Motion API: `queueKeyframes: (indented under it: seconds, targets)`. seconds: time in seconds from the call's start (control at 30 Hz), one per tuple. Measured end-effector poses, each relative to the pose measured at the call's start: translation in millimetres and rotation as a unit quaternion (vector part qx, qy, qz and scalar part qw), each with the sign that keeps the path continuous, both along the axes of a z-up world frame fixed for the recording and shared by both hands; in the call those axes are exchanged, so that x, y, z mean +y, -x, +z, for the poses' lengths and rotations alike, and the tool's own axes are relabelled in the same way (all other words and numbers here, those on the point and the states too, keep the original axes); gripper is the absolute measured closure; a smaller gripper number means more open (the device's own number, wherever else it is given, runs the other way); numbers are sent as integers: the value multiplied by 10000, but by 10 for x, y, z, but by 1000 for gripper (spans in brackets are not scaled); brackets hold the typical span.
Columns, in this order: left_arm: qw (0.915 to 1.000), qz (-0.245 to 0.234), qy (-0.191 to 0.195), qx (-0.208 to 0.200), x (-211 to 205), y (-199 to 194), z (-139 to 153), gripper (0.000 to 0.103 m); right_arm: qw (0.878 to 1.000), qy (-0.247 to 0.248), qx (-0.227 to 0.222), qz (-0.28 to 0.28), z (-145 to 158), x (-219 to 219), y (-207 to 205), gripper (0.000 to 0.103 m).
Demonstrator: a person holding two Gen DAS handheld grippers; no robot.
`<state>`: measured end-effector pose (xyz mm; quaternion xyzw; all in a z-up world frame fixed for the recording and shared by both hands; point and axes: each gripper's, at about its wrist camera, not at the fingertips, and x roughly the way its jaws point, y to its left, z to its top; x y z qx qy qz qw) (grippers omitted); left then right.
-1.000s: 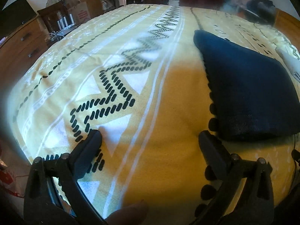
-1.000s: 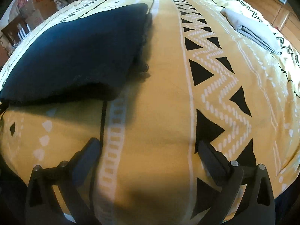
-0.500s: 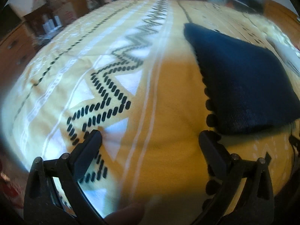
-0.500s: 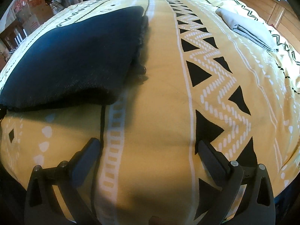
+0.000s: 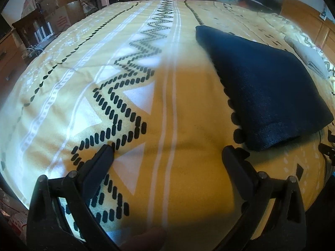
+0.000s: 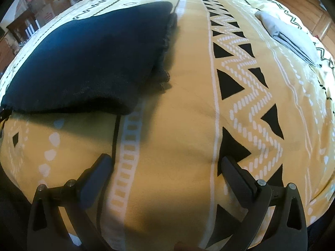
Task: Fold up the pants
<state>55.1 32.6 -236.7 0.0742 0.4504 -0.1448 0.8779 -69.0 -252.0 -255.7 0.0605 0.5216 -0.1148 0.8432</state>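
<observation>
The dark navy pants (image 5: 266, 83) lie folded into a thick rectangle on the yellow patterned bedspread (image 5: 188, 125), at the right of the left wrist view and the upper left of the right wrist view. The left gripper (image 5: 167, 152) and right gripper (image 6: 165, 163) hang over bare bedspread, jaws spread wide and empty. Cardboard boxes (image 5: 60, 14) at upper left carry red print, too blurred to read.

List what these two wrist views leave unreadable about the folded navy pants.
- Navy pants, left wrist view: right corner cut by the frame edge.
- Pants, right wrist view: layers underneath hidden by the top fold.
- Grey folded cloth: too small to identify.
- Room background: blurred.
</observation>
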Motion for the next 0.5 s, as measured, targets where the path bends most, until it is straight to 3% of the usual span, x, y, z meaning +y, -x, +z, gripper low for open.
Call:
queueKeyframes:
  seconds: [0.5]
  targets:
    - [9999, -30, 98, -41, 33, -15, -14, 0, 9997, 25, -200, -137, -24, 11, 38, 0]
